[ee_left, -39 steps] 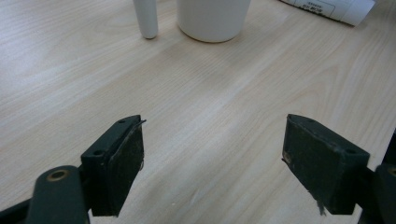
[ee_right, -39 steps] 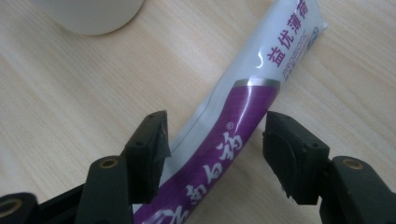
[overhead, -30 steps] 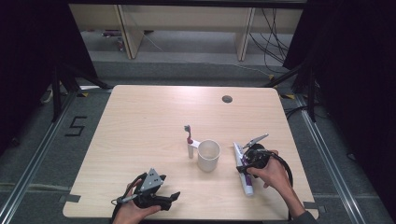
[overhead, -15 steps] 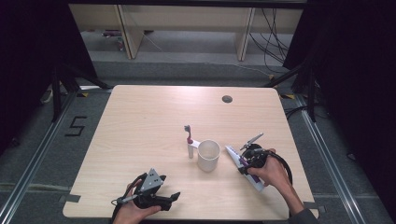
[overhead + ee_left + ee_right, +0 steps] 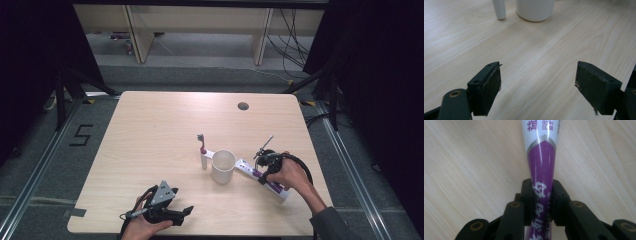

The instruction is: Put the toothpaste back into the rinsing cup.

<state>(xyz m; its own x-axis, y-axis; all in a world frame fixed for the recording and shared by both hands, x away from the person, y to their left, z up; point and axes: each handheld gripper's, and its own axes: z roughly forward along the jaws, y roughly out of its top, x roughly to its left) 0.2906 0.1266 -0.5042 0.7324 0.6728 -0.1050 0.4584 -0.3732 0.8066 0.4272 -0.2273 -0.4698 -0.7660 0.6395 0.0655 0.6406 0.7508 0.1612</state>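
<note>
A purple and white toothpaste tube lies on the table to the right of a white cup. My right gripper is shut on its purple part. In the right gripper view the pads press the tube from both sides at my right gripper, and the jaws have just been closing on it. A toothbrush stands upright to the left of the cup. My left gripper rests near the front edge. In its own view it is open and holds nothing, with the cup and the toothbrush base beyond.
The wooden table has a round cable hole at the back right. The floor around it is dark, with cables and table legs behind.
The right gripper's jaws have closed onto the toothpaste tube. The tube has swung from nearly upright in the picture to a slant, its white end nearer the cup. The left gripper has kept still.
</note>
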